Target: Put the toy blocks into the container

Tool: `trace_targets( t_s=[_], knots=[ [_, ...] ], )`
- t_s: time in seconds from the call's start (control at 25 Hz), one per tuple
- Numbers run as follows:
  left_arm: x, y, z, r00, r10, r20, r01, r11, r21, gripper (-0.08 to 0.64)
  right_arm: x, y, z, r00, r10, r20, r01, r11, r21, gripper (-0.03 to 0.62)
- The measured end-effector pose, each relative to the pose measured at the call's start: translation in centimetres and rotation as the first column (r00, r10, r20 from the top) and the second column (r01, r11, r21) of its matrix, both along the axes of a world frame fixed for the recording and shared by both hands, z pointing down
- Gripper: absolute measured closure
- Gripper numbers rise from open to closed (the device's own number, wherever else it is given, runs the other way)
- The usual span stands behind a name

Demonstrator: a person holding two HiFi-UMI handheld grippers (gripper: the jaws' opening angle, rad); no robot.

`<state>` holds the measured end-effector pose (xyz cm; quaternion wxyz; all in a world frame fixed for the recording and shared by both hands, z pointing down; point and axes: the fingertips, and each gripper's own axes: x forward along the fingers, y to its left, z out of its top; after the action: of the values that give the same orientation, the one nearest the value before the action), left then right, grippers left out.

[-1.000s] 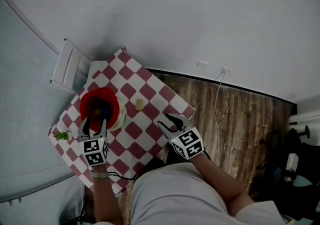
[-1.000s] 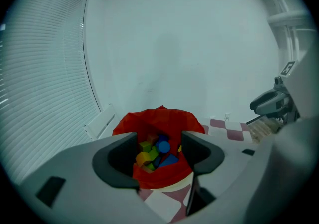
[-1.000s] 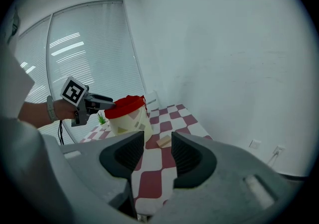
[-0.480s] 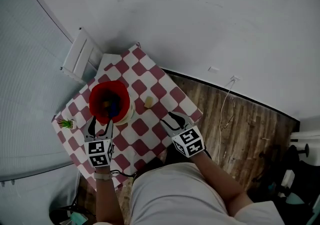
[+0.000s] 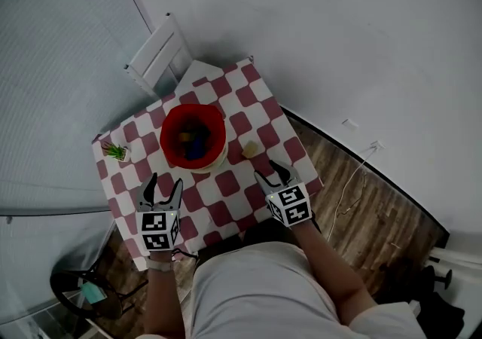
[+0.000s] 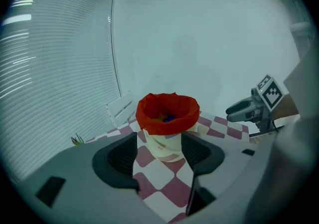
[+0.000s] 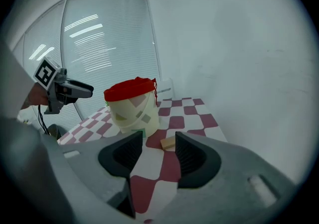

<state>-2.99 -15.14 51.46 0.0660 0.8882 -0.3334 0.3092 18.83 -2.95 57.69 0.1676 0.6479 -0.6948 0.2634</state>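
Observation:
A cream bucket with a red liner stands mid-table and holds several coloured blocks. A tan block lies on the checkered cloth to its right. My left gripper hovers open near the table's front edge, apart from the bucket, with nothing between its jaws. My right gripper is at the front right, short of the tan block. Its jaws are opening and hold nothing. In the right gripper view the bucket stands beyond the block.
A small potted plant sits at the table's left edge. A white slatted chair stands behind the red-and-white checkered table. Wooden floor lies to the right, and a dark stool at the lower left.
The left gripper has drawn back from the bucket's near rim toward the front edge. The right gripper has also come back a little. The head view has swung, so the table sits higher.

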Motion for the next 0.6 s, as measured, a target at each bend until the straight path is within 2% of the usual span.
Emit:
trace_targets(
  t_s=[0.36, 0.6],
  knots=[
    [-1.9, 4.9, 2.0, 0.994, -0.107, 0.017, 0.108, 0.991, -0.079, 0.293, 1.0, -2.3, 5.0, 0.994, -0.106, -0.03, 0.103, 0.991, -0.088, 0.348],
    [-4.2, 8.4, 3.0, 0.973, -0.229, 0.027, 0.231, 0.966, -0.117, 0.293, 1.5, -4.1, 7.8, 0.98, -0.193, -0.047, 0.184, 0.972, -0.149, 0.31]
  ],
)
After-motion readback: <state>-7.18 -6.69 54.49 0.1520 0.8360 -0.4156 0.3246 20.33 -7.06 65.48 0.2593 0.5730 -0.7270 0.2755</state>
